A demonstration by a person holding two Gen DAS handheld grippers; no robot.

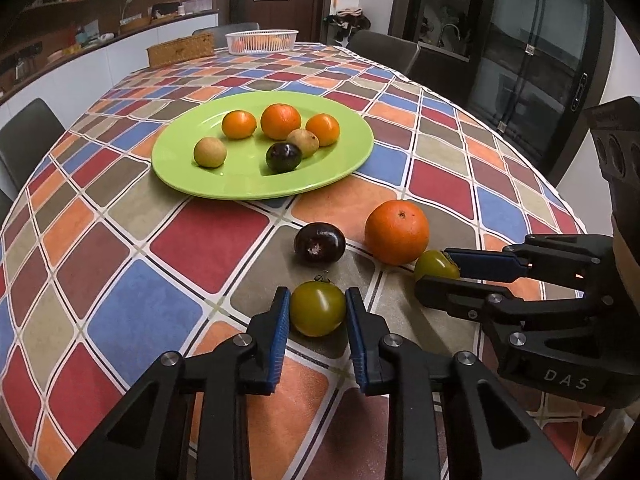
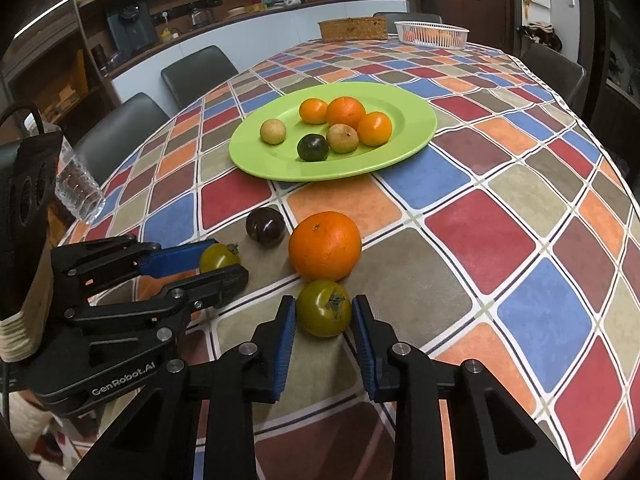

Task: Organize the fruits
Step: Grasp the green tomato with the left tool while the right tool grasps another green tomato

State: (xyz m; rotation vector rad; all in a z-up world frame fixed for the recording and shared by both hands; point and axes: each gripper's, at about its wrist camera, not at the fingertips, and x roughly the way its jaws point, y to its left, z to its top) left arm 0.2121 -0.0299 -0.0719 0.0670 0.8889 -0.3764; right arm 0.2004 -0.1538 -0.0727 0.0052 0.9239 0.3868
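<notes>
Gripping two green tomatoes on the counter.
Left gripper clamped on one tomato, right gripper clamped on the other tomato; next lift both to plate.

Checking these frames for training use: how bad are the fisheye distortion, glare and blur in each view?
Left wrist view: strong barrel bend in the tablecloth grid, dark vignette corners, soft sheen on the green plate, fruit sharp. Right wrist view: the same curvature and dark corners, a dim background, no motion blur on the big orange.
</notes>
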